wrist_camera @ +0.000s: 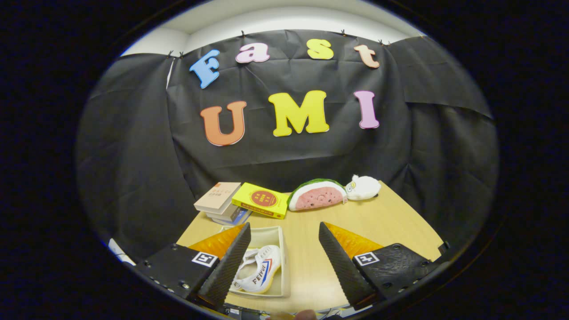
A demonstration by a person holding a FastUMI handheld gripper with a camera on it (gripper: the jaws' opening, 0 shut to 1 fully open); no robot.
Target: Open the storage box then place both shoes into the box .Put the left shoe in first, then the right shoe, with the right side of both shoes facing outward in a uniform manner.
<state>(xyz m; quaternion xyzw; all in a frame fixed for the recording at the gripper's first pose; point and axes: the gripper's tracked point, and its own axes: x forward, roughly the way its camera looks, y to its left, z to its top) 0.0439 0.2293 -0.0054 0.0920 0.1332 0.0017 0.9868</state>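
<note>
Tongs [284,231] spread wide apart above the desk [382,222], gripping nothing. Between the fingers, nearer the left one, the open storage box [280,258] sits on the desk with a white sneaker [260,269] lying inside.

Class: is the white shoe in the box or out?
In: the white shoe lies inside the open box, walls around it, near the open tool.

Wrinkled black cloth wall [133,146] backs a pale wooden table [391,218] beneath a white ceiling [284,18].
</note>
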